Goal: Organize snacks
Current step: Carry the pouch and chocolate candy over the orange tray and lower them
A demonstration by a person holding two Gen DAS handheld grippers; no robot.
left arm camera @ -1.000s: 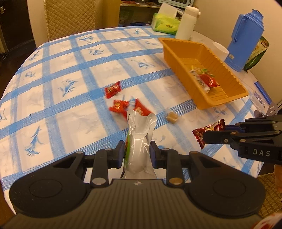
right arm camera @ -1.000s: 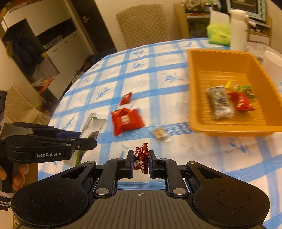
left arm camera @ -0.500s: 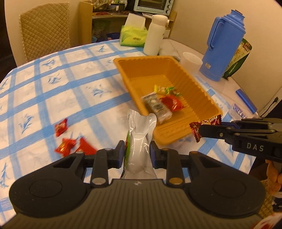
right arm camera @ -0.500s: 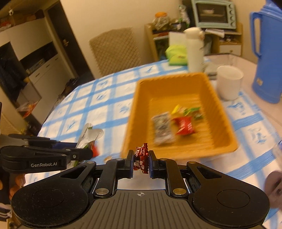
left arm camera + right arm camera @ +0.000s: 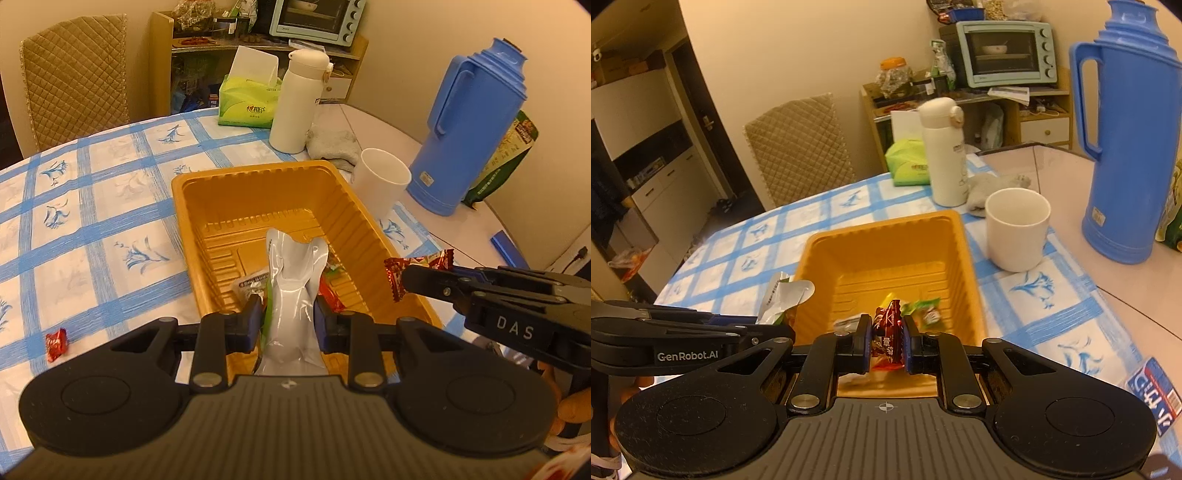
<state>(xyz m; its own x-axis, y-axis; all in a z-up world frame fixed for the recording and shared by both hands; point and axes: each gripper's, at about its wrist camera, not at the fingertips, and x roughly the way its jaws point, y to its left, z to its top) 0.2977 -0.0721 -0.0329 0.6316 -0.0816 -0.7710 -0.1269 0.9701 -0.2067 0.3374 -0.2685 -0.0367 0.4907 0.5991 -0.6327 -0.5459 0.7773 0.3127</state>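
The left tongs (image 5: pixel 284 317) are clamped on a silver pouch (image 5: pixel 293 295), which stands upright between the two pads, above the near end of the orange tray (image 5: pixel 229 195). The right tongs (image 5: pixel 885 341) are closed tight on a small red candy (image 5: pixel 886 328), also over the near part of the tray. In the left view this candy sticks out at the tip of the right tongs, just over the tray's right rim. In the tray lie a few wrapped snacks (image 5: pixel 925 312). One red candy (image 5: pixel 56 339) lies alone on the desk (image 5: pixel 110 229), well apart to the left. A white cup (image 5: pixel 1015 229) stands near the tray's far right corner.
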